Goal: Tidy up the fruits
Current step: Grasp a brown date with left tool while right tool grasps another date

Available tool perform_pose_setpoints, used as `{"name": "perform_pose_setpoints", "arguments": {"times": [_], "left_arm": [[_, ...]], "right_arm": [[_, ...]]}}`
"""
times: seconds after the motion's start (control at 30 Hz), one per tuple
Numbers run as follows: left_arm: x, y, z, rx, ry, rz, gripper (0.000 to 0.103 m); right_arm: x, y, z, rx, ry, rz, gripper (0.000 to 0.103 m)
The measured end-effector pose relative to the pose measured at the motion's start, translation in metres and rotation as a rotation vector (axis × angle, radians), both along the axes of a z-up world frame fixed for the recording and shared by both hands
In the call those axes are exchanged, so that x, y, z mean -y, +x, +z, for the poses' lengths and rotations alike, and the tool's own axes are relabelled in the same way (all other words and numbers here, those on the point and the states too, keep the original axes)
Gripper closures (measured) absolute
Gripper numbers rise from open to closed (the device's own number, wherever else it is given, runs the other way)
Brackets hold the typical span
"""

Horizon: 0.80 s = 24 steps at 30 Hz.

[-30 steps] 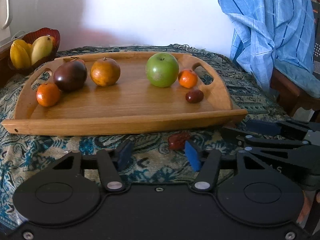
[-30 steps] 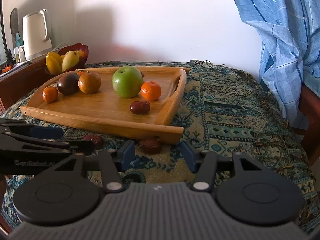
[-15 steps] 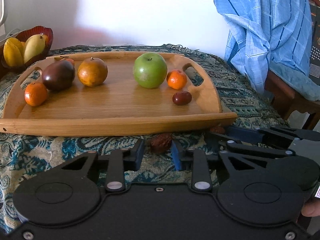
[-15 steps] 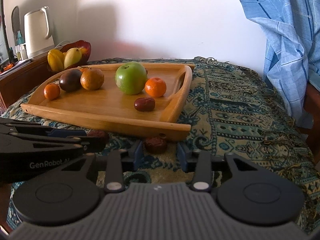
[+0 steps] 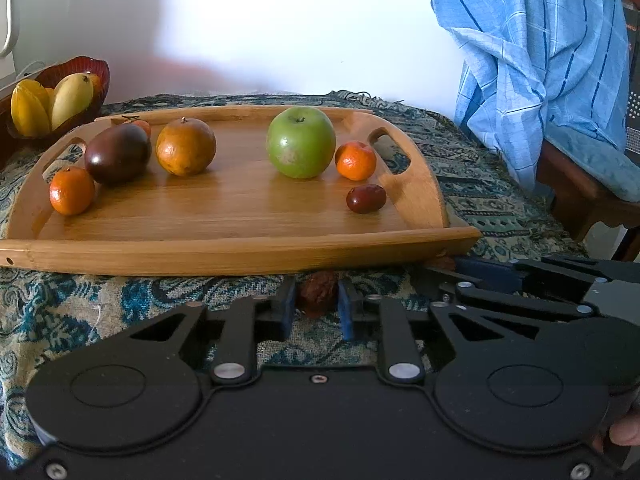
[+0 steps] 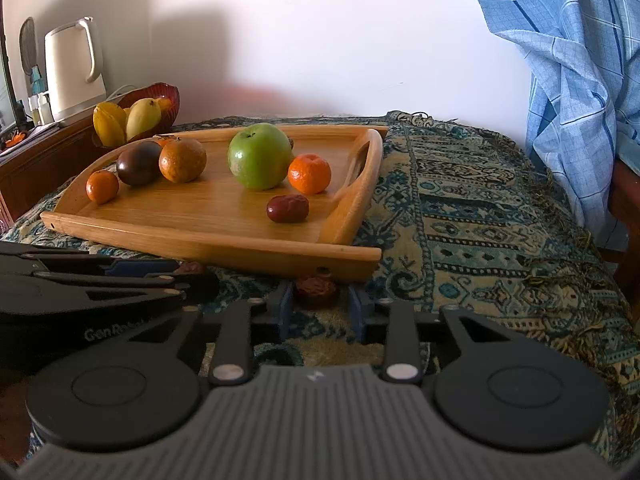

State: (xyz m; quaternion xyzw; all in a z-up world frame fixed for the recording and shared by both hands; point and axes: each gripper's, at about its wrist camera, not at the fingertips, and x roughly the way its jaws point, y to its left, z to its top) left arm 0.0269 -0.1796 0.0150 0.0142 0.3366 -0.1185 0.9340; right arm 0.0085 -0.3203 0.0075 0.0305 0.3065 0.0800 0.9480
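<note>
On my far left, off the tray, I see a red bowl (image 5: 76, 80) of yellow fruit, with a white kettle (image 6: 74, 68) behind it in the right wrist view. The wooden tray (image 5: 240, 254) sits on the patterned cloth (image 6: 480, 216), and across it from left to right lie a small orange (image 5: 72, 191), a dark purple fruit (image 5: 117, 153), a brownish orange (image 5: 185, 146), a green apple (image 5: 301, 142), a mandarin (image 5: 355, 161) and, nearer me, a smooth red date (image 5: 366, 199). Just in front of the tray's near rim, on the cloth, my left gripper (image 5: 317, 300) has just been closing and now has its blue pads pressed on both sides of a wrinkled date (image 5: 318, 294), as narrow as this gripper gets. To its right, my right gripper (image 6: 320, 300) has also just been closing, with a second wrinkled date (image 6: 315, 289) between its pads below the tray's right front corner; the left pad looks to touch the date, but a small gap shows on the right, so I count it as not yet gripped. Both dates lie on the cloth, off the tray. On the far right a blue checked cloth (image 6: 568, 60) hangs over a chair.
</note>
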Motion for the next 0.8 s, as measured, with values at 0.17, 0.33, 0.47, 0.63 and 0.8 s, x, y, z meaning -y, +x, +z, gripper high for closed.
{"name": "perform_pose_setpoints", "arguments": {"times": [0.17, 0.33, 0.47, 0.63, 0.8], "left_arm": [[-0.003, -0.002, 0.004, 0.015, 0.019, 0.015, 0.083], [-0.009, -0.005, 0.013, 0.049, 0.053, 0.023, 0.083], [-0.019, -0.007, 0.022, 0.059, 0.044, 0.035, 0.083], [-0.034, -0.006, 0.029, 0.056, 0.029, 0.054, 0.083], [-0.050, -0.006, 0.036, 0.067, 0.026, 0.075, 0.083]], "right_arm": [[-0.007, 0.002, 0.002, -0.007, -0.009, -0.006, 0.072], [-0.014, 0.002, 0.007, -0.001, 0.000, 0.003, 0.075], [-0.023, 0.001, 0.011, 0.015, -0.007, 0.015, 0.075], [-0.034, 0.002, 0.017, 0.031, -0.003, 0.033, 0.075], [-0.046, 0.000, 0.022, 0.056, -0.011, 0.048, 0.075]]}}
